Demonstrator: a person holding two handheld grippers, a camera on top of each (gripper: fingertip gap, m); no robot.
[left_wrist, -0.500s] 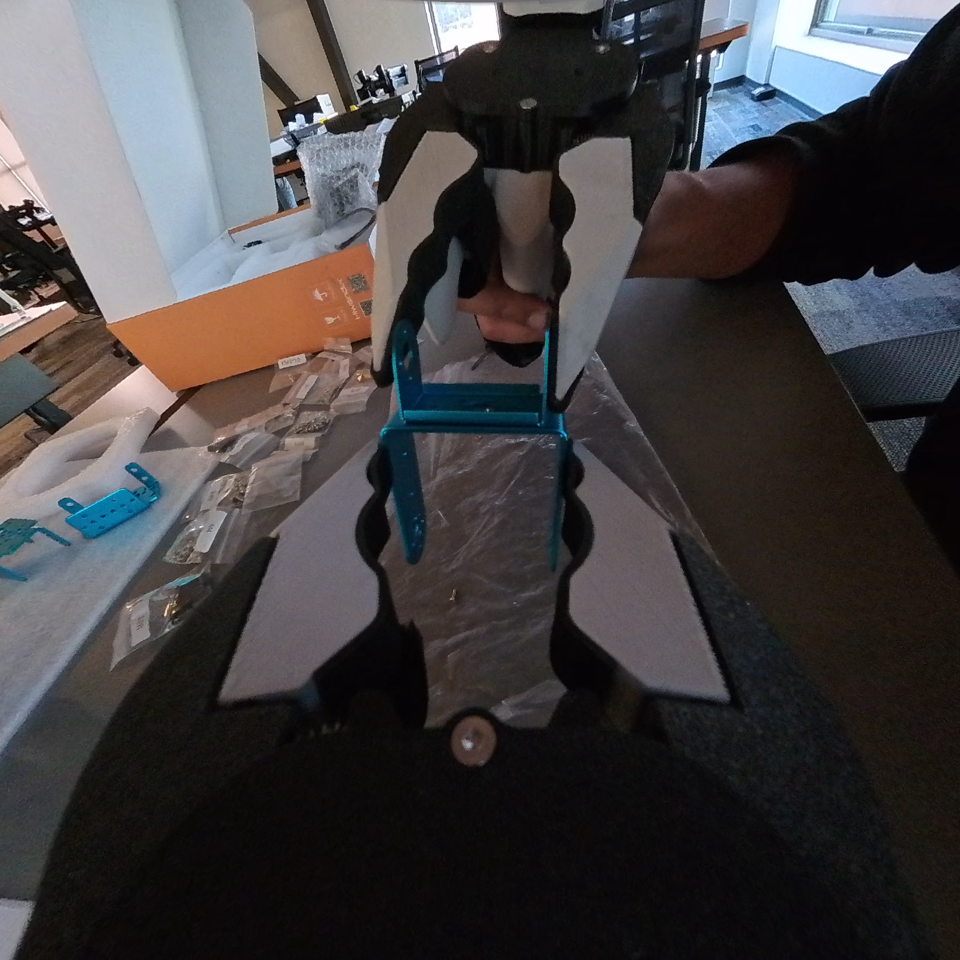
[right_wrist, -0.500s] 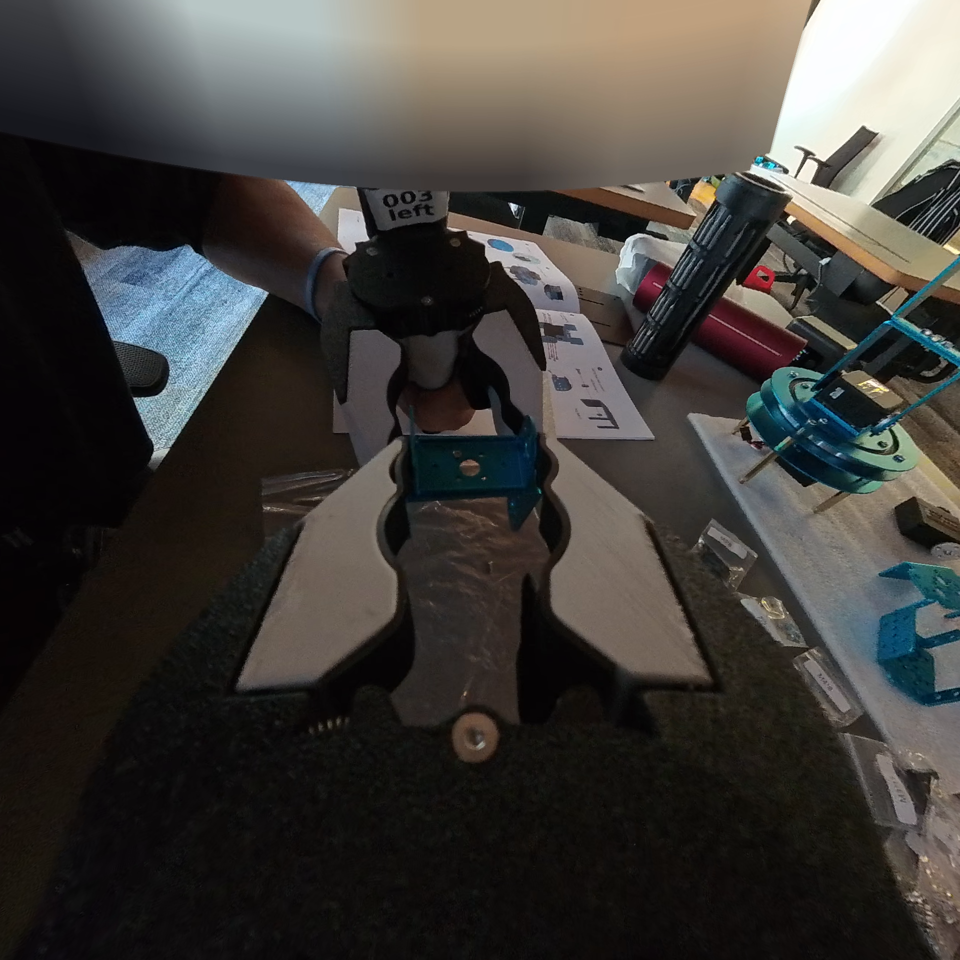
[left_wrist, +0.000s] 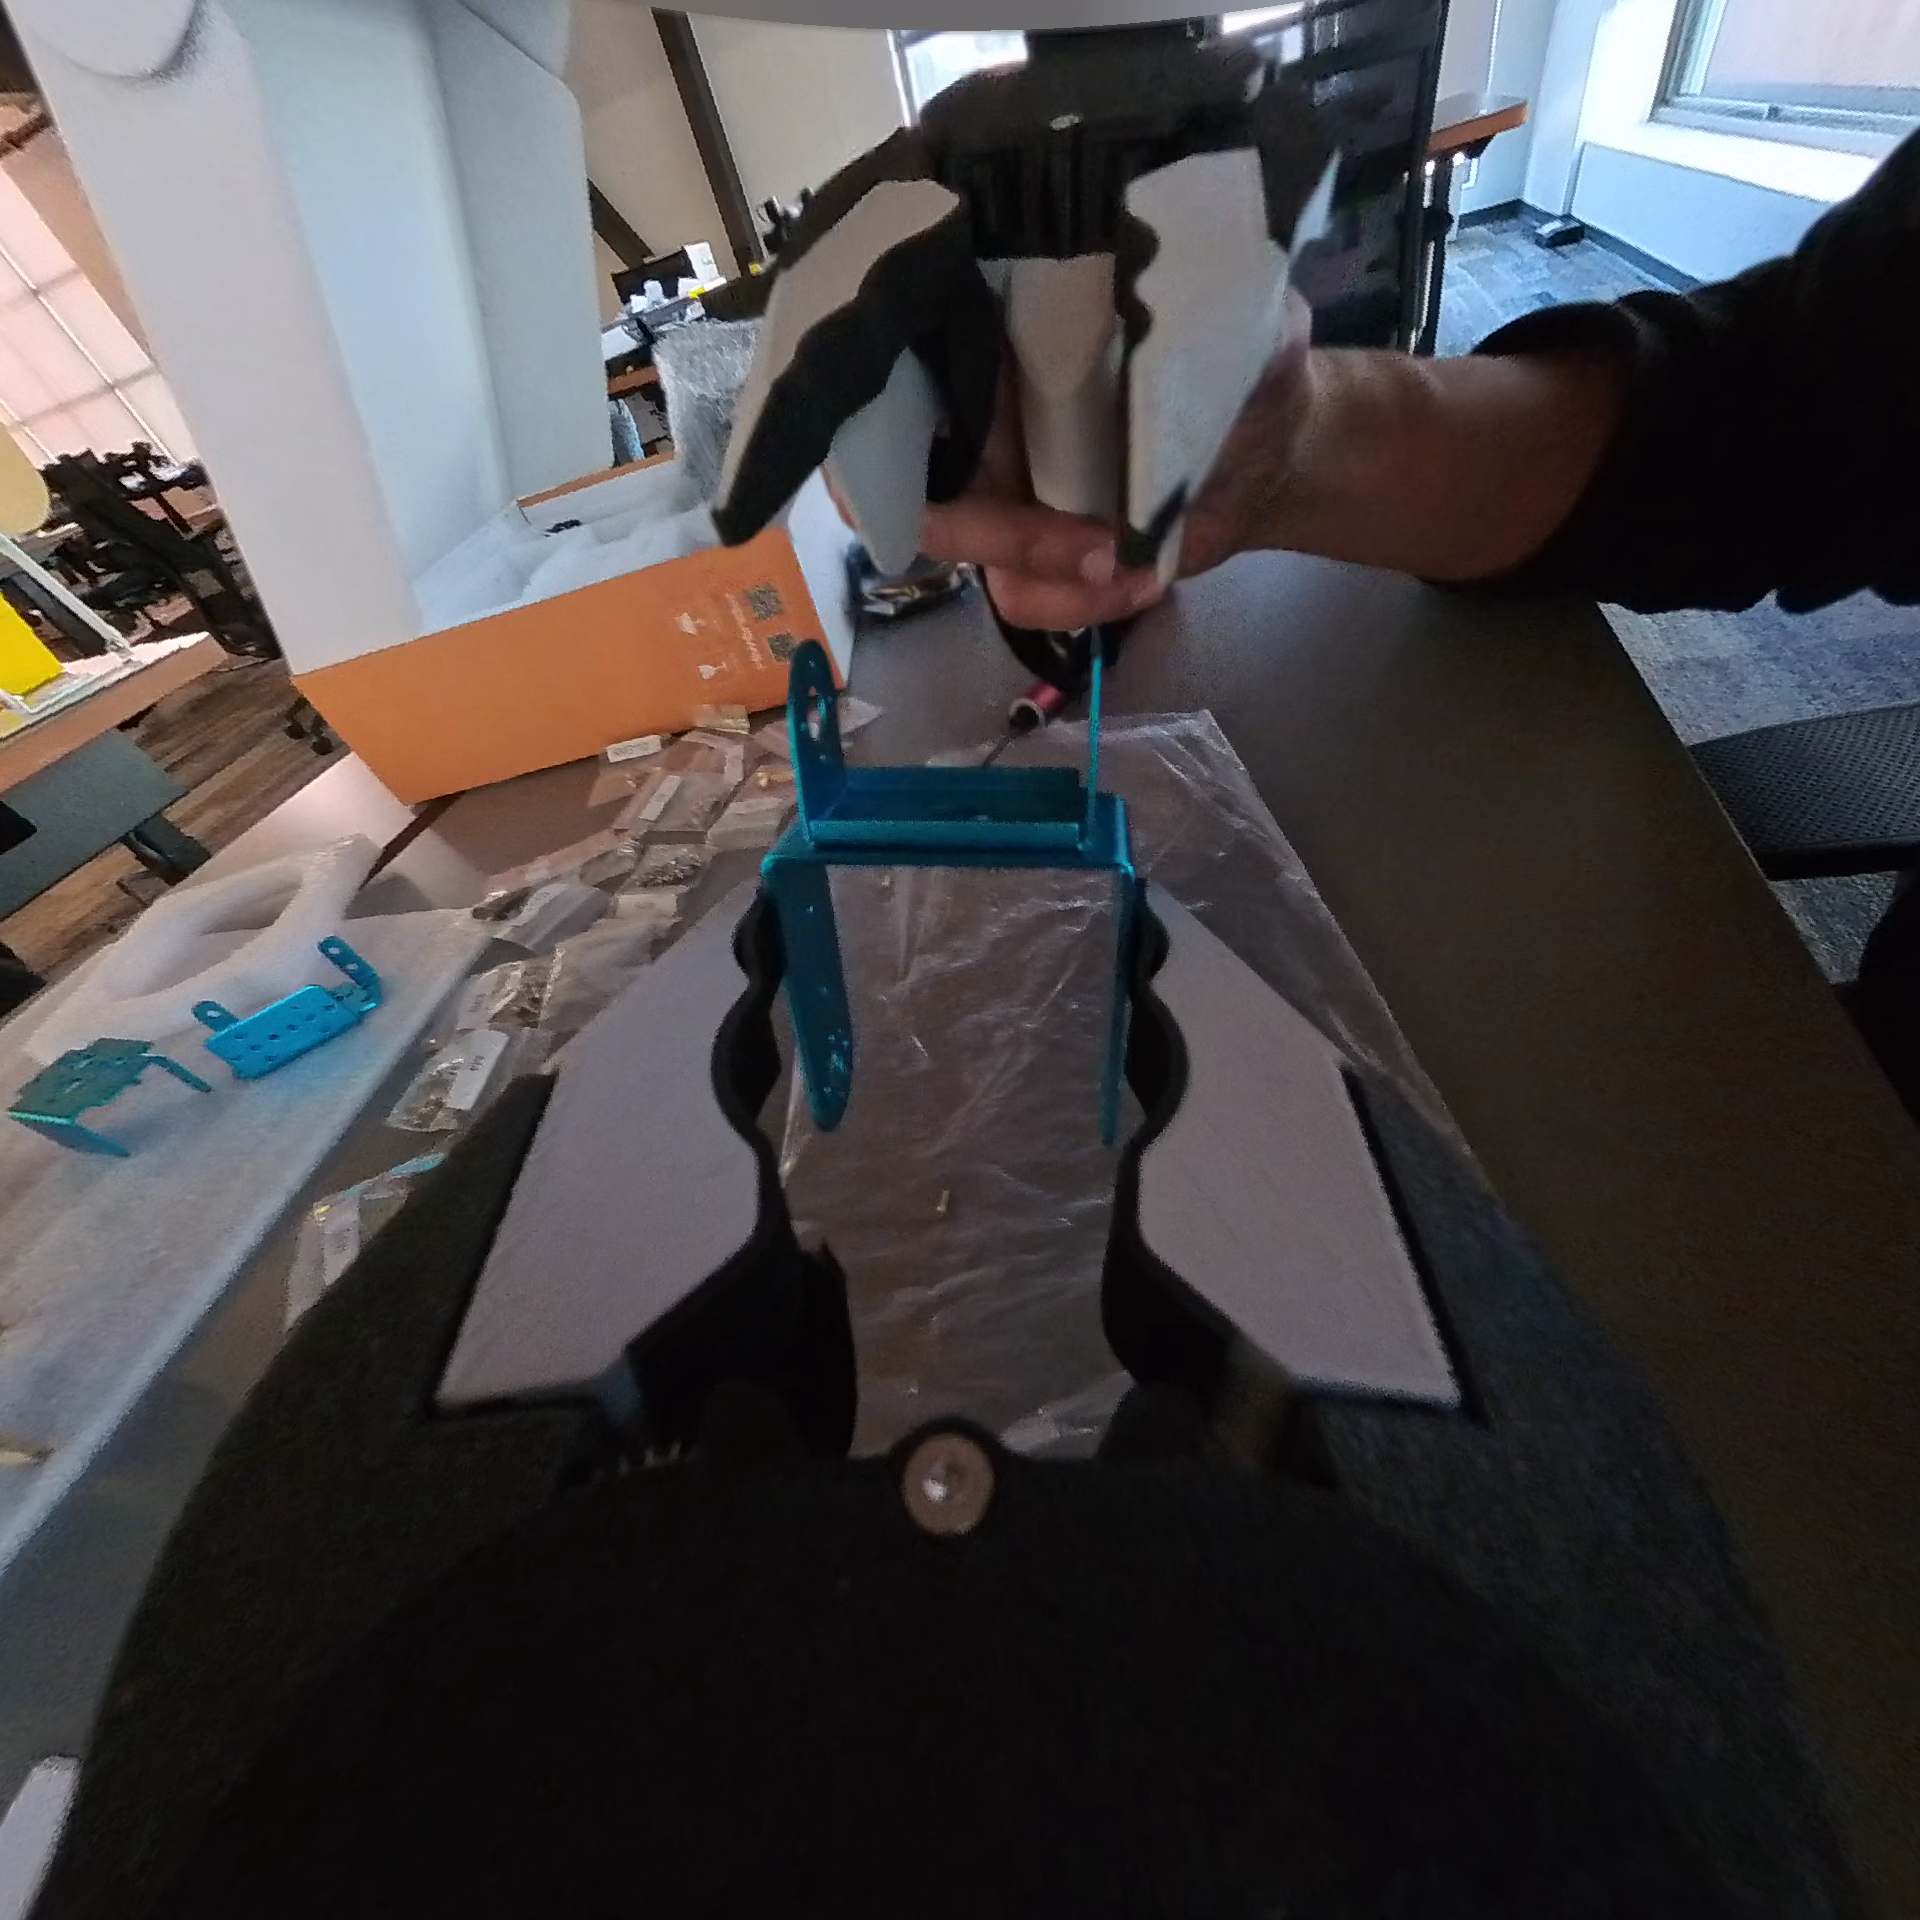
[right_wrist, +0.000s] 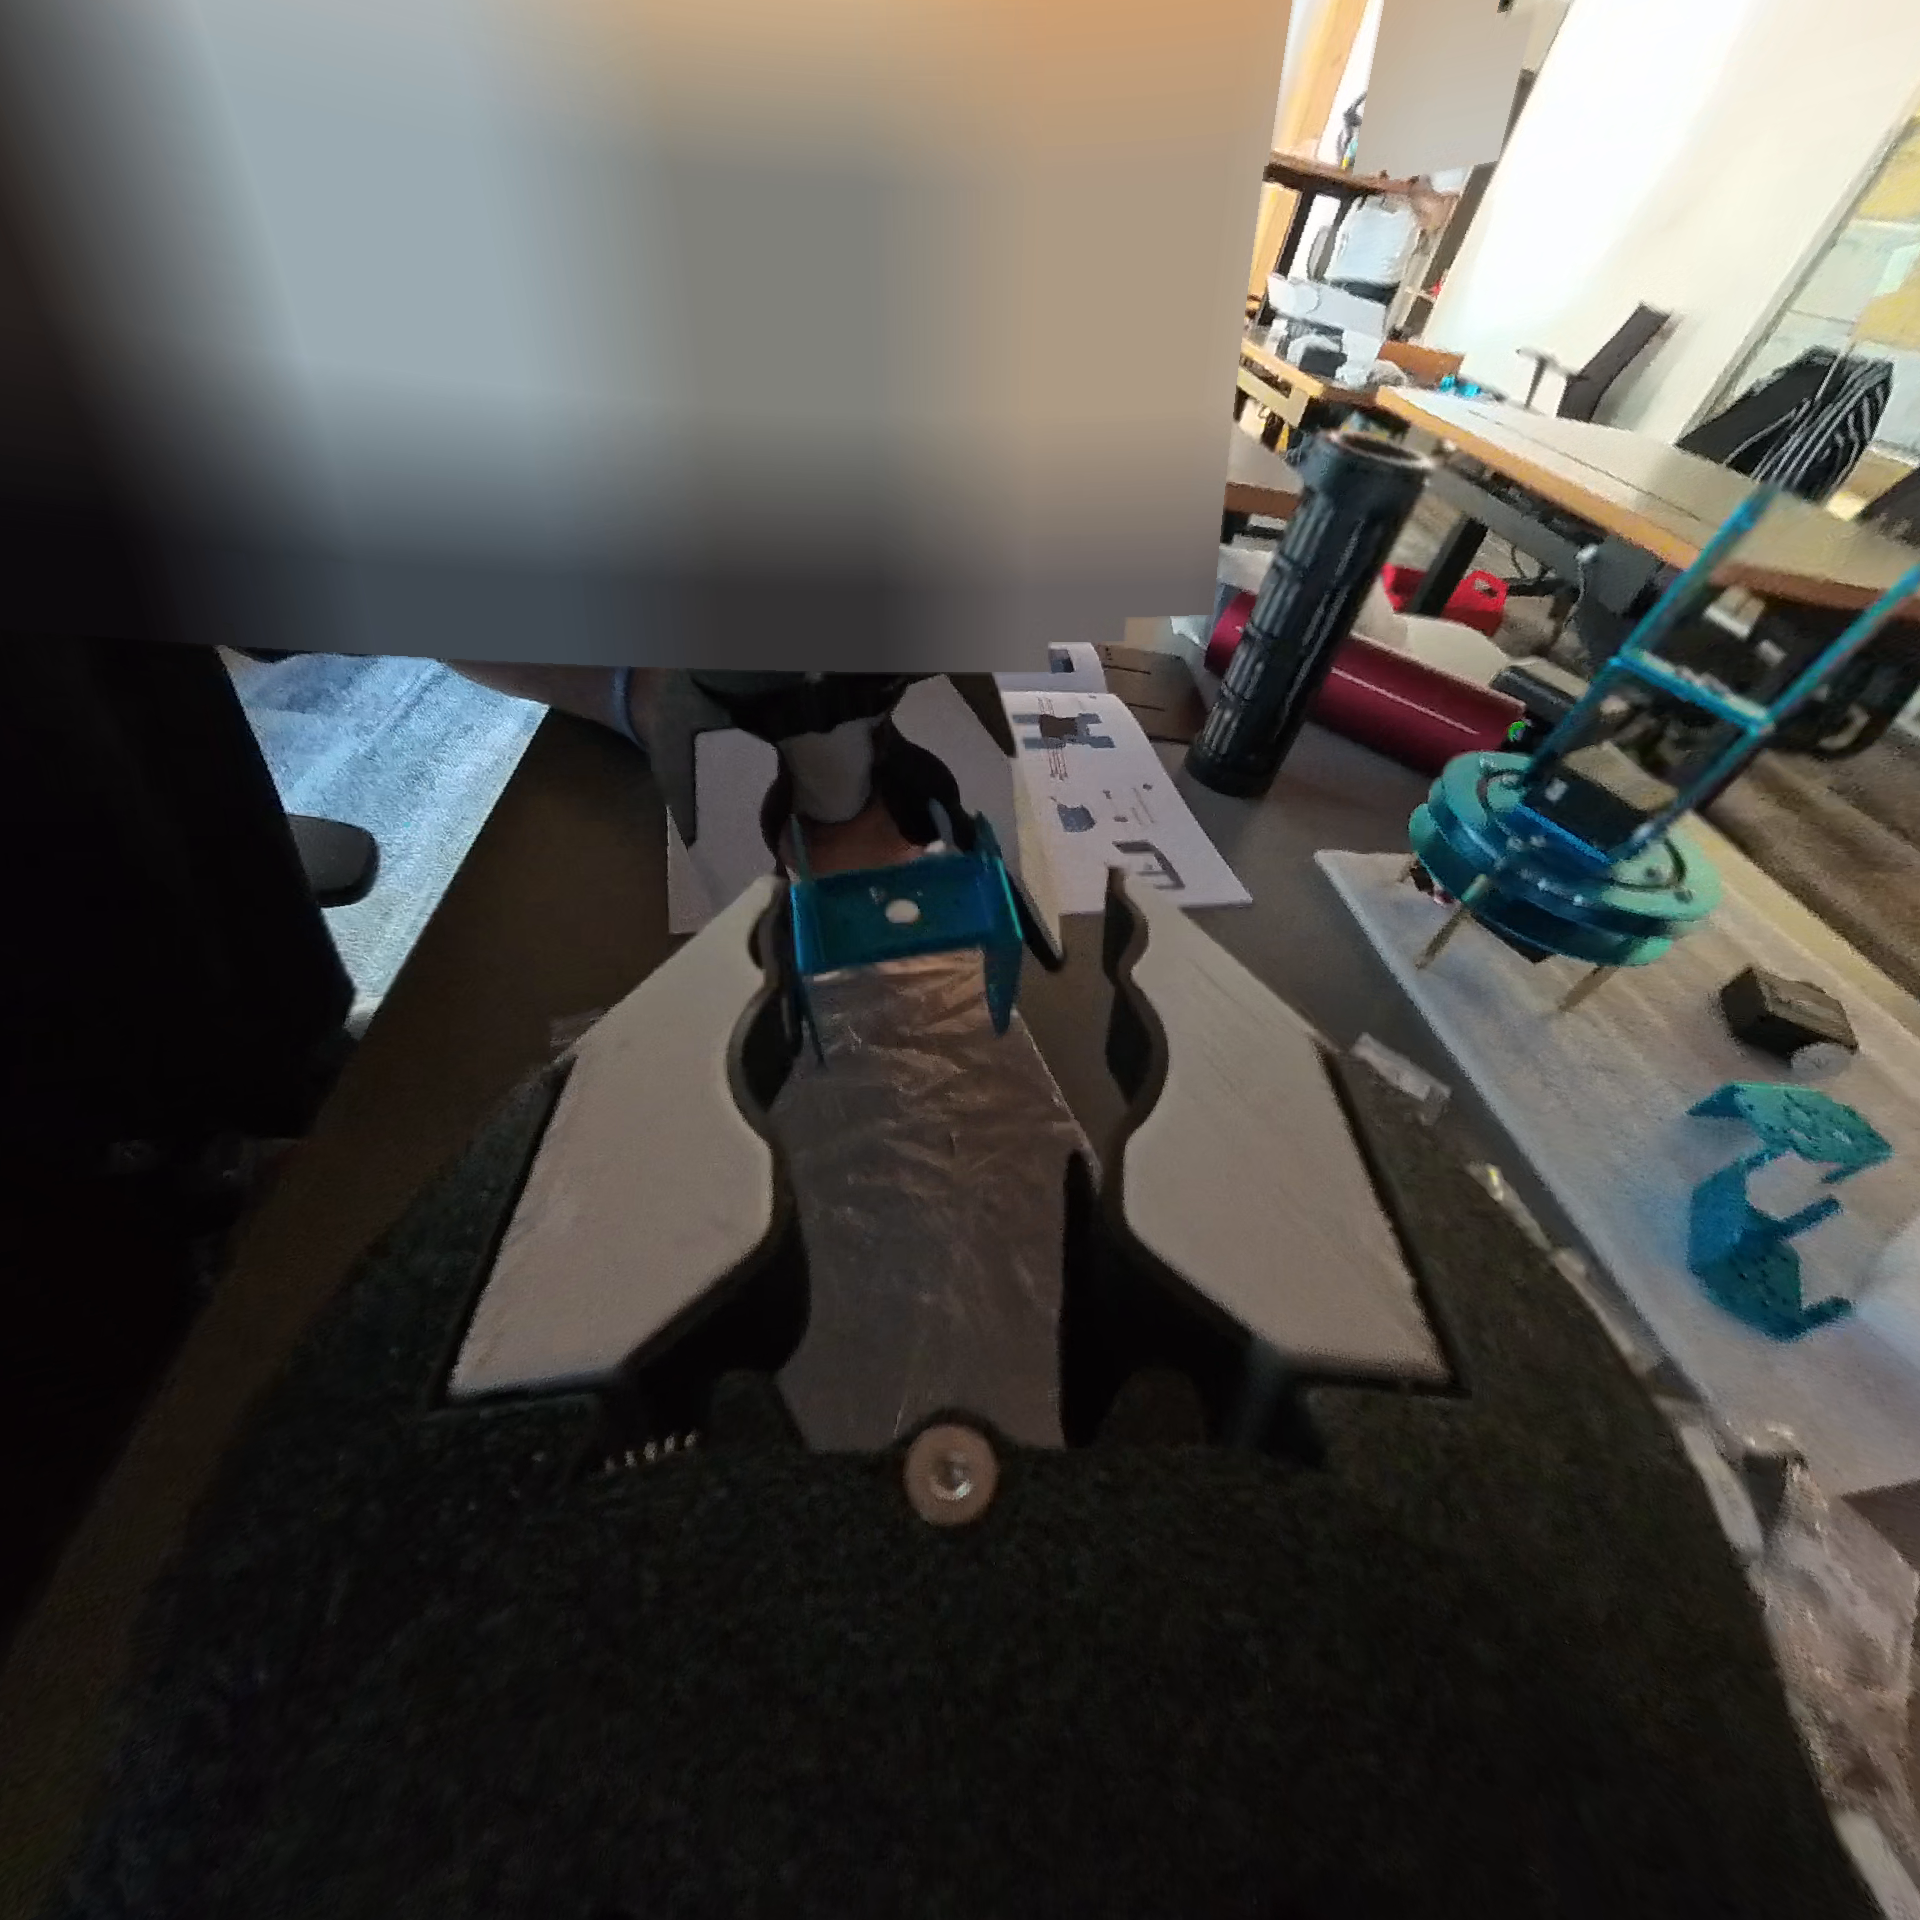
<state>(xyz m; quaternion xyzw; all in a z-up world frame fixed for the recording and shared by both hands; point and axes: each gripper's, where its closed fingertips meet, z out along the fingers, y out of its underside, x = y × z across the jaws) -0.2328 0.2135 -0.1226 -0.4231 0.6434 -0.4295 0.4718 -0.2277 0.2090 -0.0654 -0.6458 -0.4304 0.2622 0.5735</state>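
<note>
Black gripper (left_wrist: 940, 997), grey fingers (left_wrist: 613, 1226), dark sleeve (left_wrist: 1766, 416)

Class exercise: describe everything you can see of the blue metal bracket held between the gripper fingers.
The blue bracket assembly looks like thin anodised metal, glossy turquoise: two U-shaped pieces set back to back, perforated arms with rounded ends. It hangs above a clear plastic sheet on the dark table. The left gripper clamps the near arms; the right gripper stands open around it.

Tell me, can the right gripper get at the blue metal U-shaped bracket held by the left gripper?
Probably yes: the right gripper is open, facing the blue metal U-shaped bracket, nothing between them.
</note>
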